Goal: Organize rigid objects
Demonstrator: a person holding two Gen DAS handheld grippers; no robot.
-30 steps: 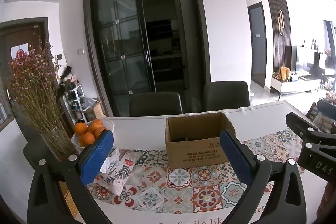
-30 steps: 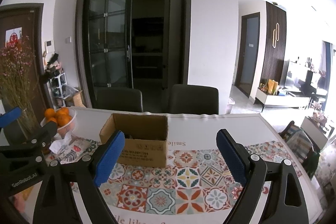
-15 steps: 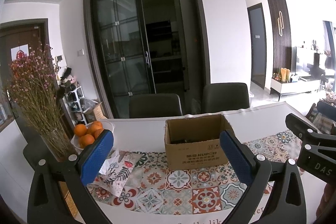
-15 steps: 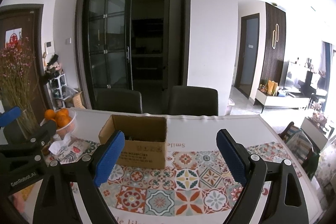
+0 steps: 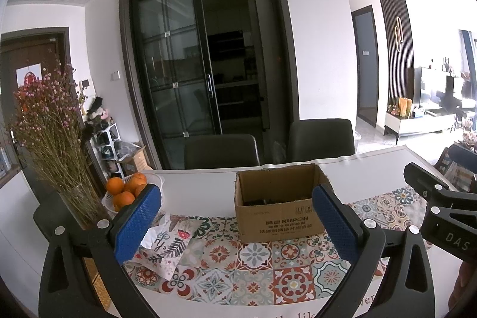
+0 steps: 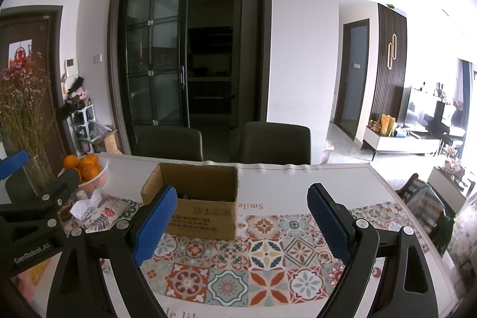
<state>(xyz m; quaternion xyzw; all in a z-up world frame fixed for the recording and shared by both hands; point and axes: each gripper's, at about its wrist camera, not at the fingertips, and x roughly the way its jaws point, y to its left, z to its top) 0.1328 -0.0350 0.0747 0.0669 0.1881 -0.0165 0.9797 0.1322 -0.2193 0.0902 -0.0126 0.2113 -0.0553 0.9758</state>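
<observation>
Ahead of both my tongs, on the patterned runner [image 5: 253, 270] that covers the near part of the tabletop [image 5: 202, 187], sits the open cardboard box [image 5: 277, 213]. My left tongs [image 5: 237, 224] are spread wide with nothing between the blue pads [image 5: 137, 224], and the box shows in the gap toward the right pad, well apart from both. My right tongs [image 6: 243, 224] gape just as wide and hold nothing; from there the box [image 6: 199, 198] lies just past the left pad [image 6: 155, 224]. Something dark lies inside the box (I cannot tell what). Its front reads "KUPOH" above a line of Chinese characters. "Smile" is printed upside down on the tabletop beside it. The other tool's body reads "DAS" in the left view and "GenRobot.AI" in the right view. Oranges [image 5: 125, 189] in a white basket, a floral pouch [image 5: 167, 246] and dried flowers [image 5: 50, 127] stand off to the left.
</observation>
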